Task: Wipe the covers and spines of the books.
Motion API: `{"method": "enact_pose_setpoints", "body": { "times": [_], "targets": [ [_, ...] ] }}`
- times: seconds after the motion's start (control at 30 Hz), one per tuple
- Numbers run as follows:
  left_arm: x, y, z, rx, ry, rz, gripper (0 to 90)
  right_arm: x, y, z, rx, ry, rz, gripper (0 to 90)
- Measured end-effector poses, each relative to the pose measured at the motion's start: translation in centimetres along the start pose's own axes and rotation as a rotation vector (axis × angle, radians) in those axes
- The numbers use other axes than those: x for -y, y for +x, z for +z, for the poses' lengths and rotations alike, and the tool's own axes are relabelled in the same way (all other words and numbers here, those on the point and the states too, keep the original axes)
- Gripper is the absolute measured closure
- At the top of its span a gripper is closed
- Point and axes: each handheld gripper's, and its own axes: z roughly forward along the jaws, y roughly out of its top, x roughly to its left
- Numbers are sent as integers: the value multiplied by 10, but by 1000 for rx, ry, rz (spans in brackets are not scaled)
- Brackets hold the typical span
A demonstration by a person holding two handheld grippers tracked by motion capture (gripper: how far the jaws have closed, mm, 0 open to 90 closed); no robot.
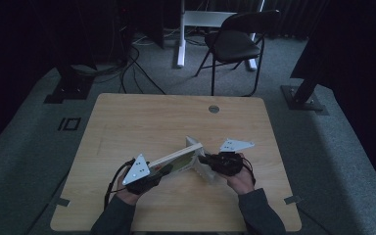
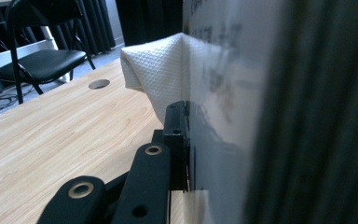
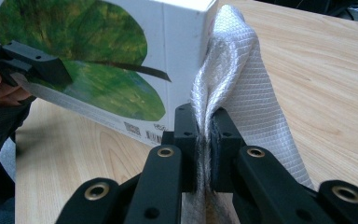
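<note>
Printing on the box (image 3: 98, 60): a big green leaf shape with a dark stem line on a white face, plus a small barcode and some tiny marks near the lower edge, too small to read. Grey lettering on the box side (image 2: 223, 79) in the left gripper view, blurred, possibly several lines of text. Red patch near the box end in the high view (image 1: 166, 168), unreadable.

Left gripper (image 1: 152, 175) clamped on one end of the box, box (image 1: 178, 159) raised off the table (image 1: 127, 122) and slanting up toward the middle. Right gripper (image 3: 205, 140) pinched tight on a fold of white quilted cloth (image 3: 251, 93), pressed against the far corner of the box. Cloth (image 1: 208, 171) draped from that corner down to the tabletop, just ahead of the right gripper (image 1: 210, 160). Cloth (image 2: 158, 70) also bunched against the box edge beyond the left jaw.

Black chair (image 1: 235, 41) beyond the table.
</note>
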Motion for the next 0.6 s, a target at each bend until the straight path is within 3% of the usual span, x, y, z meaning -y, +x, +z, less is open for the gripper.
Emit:
{"method": "enact_pose_setpoints", "body": {
  "times": [0.6],
  "targets": [
    [-2,4,-6,4,-32,-27,779,6,3,13,-19,52,-14,838]
  ]
}}
